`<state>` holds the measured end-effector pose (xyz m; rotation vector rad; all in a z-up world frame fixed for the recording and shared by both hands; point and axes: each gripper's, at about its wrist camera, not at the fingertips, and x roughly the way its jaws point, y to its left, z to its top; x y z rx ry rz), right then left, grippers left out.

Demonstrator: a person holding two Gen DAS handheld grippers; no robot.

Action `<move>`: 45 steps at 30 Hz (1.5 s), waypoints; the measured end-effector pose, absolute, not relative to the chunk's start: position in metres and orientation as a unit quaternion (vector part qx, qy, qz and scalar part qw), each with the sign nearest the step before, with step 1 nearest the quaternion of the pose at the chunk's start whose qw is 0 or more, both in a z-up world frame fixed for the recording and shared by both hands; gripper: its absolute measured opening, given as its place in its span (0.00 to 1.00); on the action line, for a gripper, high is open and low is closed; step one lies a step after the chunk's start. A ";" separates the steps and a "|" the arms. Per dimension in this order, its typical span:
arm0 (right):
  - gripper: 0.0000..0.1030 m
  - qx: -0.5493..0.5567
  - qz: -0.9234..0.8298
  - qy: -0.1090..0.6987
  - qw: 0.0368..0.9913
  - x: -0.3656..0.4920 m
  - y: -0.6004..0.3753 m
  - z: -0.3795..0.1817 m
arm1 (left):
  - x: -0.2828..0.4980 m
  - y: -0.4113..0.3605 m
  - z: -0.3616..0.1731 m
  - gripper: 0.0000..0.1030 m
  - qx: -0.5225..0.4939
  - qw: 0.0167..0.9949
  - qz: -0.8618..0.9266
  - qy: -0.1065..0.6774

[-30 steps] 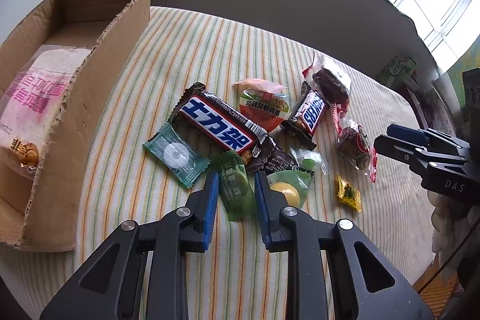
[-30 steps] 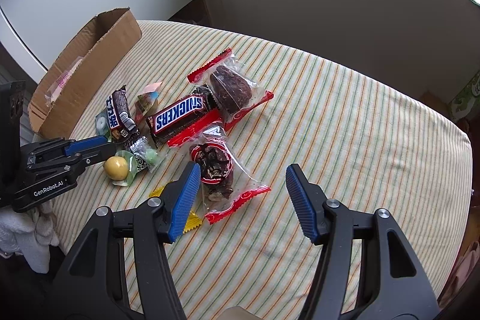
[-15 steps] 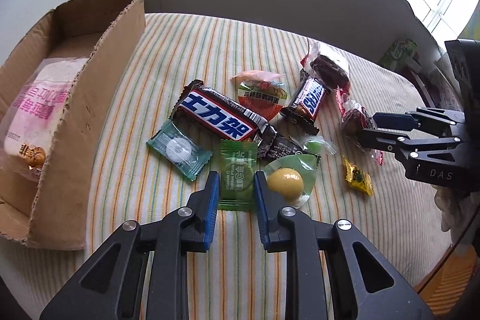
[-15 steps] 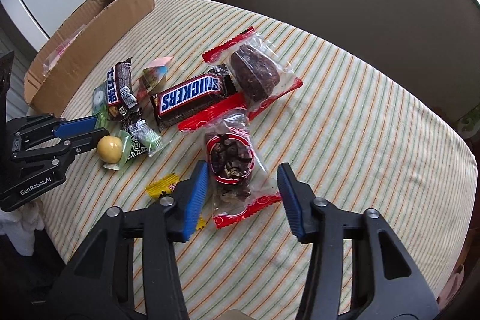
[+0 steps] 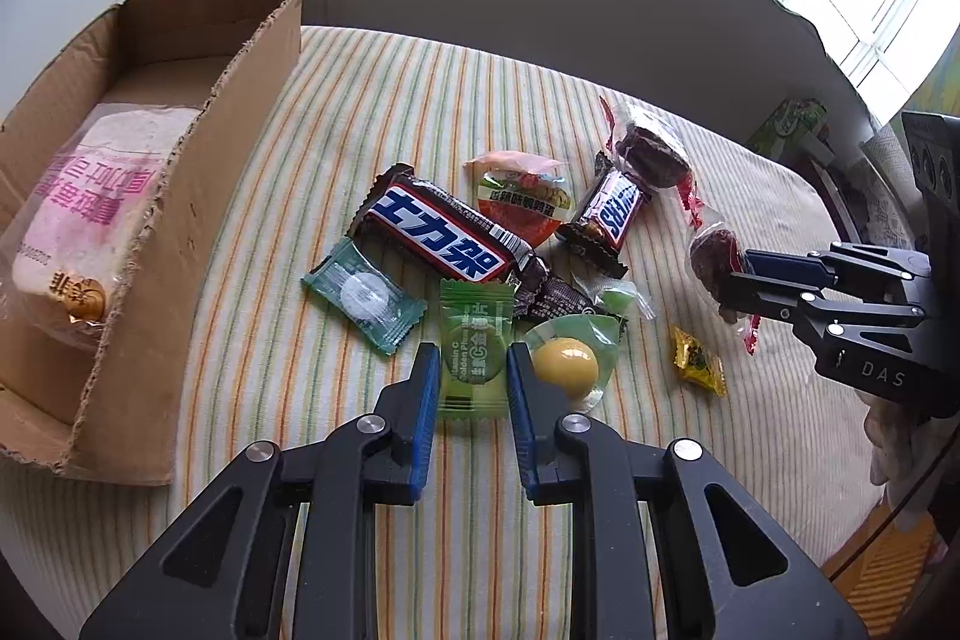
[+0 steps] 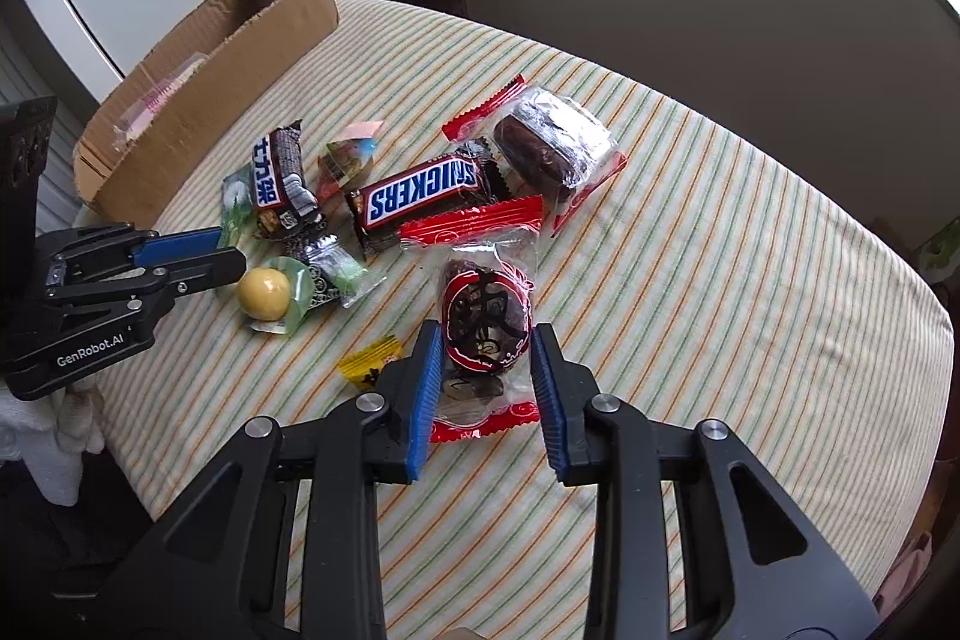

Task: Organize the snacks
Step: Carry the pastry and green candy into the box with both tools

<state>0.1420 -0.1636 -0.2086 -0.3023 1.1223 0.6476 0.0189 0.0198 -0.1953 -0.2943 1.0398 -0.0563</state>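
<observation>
The left claw (image 5: 468, 385) has closed in around the green candy (image 5: 474, 361), grasping it on the desk (image 5: 336, 112). The right claw (image 6: 487, 388) has narrowed onto the date pack (image 6: 486, 322), clamping it. Both seem ready to lift toward the box (image 5: 192, 196).

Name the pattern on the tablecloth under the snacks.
Thin orange and green stripes on cream tablecloth, clearest in the right wrist view.

Can't read the tiny print on the yellow candy (image 5: 697, 360), and the cardboard box (image 5: 180, 196) gets chopped off at the left edge
</observation>
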 end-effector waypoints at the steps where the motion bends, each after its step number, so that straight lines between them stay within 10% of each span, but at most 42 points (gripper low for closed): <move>1: 0.30 -0.138 0.300 0.519 0.788 0.141 -0.164 -0.207 | 0.018 0.020 -0.194 0.20 -0.141 0.858 -0.027 0.494; 45: 0.30 -0.164 0.400 0.454 0.779 0.151 0.038 -0.120 | -0.019 0.167 -0.121 0.20 -0.188 0.885 0.071 0.421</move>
